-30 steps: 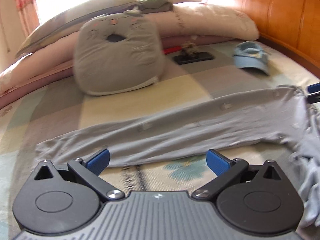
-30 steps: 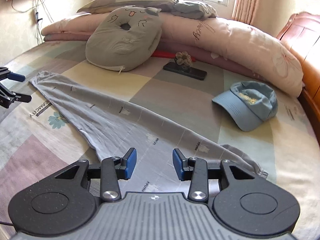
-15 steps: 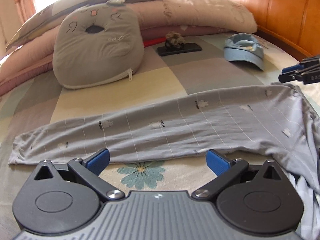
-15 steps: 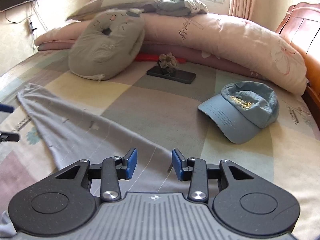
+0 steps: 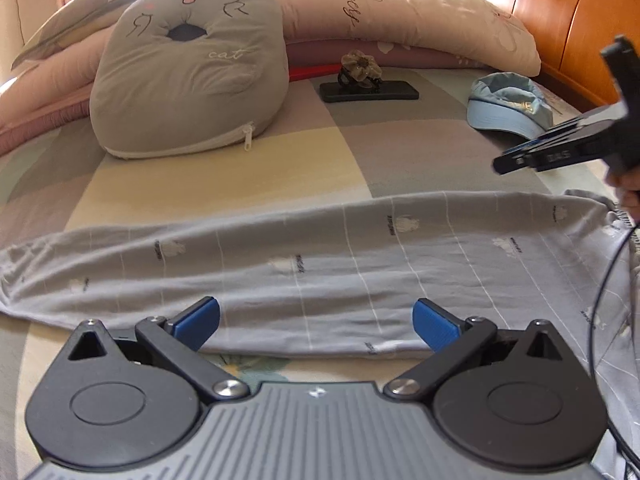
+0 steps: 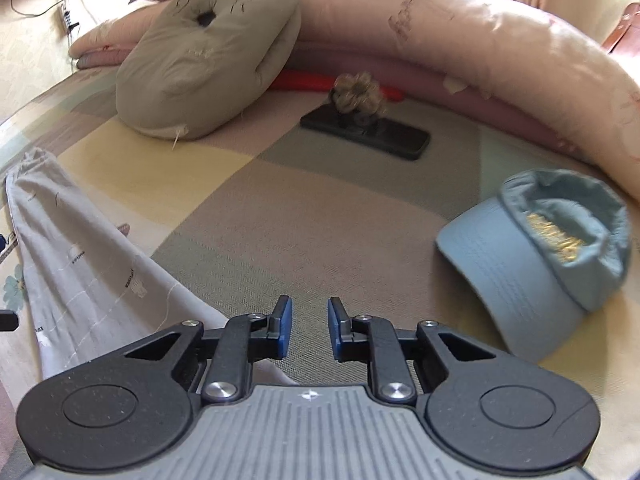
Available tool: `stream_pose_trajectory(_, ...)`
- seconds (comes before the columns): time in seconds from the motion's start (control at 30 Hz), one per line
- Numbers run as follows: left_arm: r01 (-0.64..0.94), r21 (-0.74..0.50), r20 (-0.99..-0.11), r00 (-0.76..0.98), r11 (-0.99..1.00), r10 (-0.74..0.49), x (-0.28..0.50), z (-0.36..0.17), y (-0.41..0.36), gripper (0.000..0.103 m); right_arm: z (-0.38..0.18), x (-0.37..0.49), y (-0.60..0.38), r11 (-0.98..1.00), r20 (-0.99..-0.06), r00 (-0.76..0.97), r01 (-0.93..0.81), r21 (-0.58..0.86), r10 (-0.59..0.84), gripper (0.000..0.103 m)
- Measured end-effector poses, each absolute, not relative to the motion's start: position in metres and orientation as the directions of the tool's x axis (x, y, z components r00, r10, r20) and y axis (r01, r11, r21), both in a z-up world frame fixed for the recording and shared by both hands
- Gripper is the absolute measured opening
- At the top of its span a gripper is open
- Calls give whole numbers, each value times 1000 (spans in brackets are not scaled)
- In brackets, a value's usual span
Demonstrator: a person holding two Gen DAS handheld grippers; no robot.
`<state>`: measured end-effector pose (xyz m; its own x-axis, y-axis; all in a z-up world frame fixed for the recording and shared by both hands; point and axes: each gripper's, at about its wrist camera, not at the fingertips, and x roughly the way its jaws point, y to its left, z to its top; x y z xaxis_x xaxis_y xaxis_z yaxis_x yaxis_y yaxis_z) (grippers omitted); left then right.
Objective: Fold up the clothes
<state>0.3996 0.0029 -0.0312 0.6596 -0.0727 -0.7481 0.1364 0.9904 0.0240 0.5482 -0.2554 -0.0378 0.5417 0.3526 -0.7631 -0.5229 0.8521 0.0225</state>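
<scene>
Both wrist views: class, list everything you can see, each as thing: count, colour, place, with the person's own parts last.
Garment: one, pale grey with a printed grid, stretched flat across the bed.
Cat cushion: one, grey, behind the garment.
Phone: one, black, mid-bed.
Flower clip: one, beige, on the phone.
Cap: one, light blue, near the headboard side.
Long pillow: one, pink, along the far edge.
Bedsheet: one, pastel checks.
Headboard: one, orange wood.
Left claw: black with blue pads, open over the garment.
Right claw: narrow gap, closing, nothing between.
</scene>
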Motion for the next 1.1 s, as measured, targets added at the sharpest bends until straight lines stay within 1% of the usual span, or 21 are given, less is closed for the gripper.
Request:
stream_pose_trajectory(0.13, 159, 38, -739, 669, 987, -79, 393, -34, 1, 102, -46, 544, -253, 828, -776, 508, -559, 33, 373, 22)
stream_pose_trajectory(0.43, 187, 33, -732, 673, 982, -104, 396, -36, -2, 102, -47, 498, -243, 756, -773, 518, -650, -78, 365, 22)
stream_pose_trajectory(0.77, 264, 24, -718, 676, 964, -167, 417, -33, -23, 102, -54, 466, -237, 732, -759, 563, -659, -172, 328, 23)
stream_pose_trajectory(0.93, 295, -7, -695, 686, 955, -217, 447, -29, -34, 102, -57, 456, -241, 750, -755, 553, -649, -127, 352, 24)
stream_pose_trajectory(1.1, 273, -42, -677, 700, 961, -228, 484, -34, -49, 102, -56, 459, -251, 793, -755, 526, -609, -14, 391, 24)
